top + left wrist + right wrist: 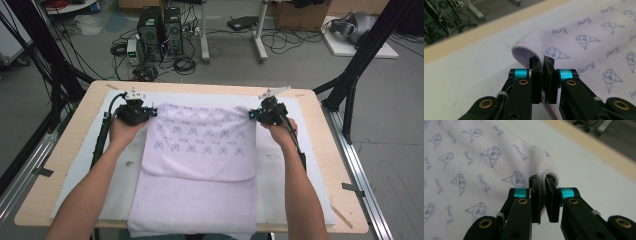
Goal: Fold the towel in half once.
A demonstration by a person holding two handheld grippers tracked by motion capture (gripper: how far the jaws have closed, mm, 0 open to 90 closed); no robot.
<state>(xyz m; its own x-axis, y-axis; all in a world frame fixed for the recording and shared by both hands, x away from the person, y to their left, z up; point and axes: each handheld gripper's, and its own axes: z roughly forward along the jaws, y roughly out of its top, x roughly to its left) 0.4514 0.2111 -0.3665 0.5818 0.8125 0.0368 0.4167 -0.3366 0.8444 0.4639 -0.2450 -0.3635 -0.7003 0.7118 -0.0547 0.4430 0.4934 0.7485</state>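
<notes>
Both grippers, left gripper (149, 113) and right gripper (254, 115), are clamped on the far corners of the pale lilac printed terry towel (200, 165). One fold appears complete; flattening and further folding remain.

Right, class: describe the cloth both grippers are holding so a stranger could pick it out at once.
On the wooden table lies a white mat, and on that mat is the towel. It is pale lilac, folded over itself, with the left gripper and right gripper pinching its far corners. Small blue cartoon faces and lettering set it apart from the plain mat.

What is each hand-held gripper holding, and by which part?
Both hold the lilac towel: the left hand-held gripper pinches its far left corner, the right hand-held gripper its far right corner.
</notes>
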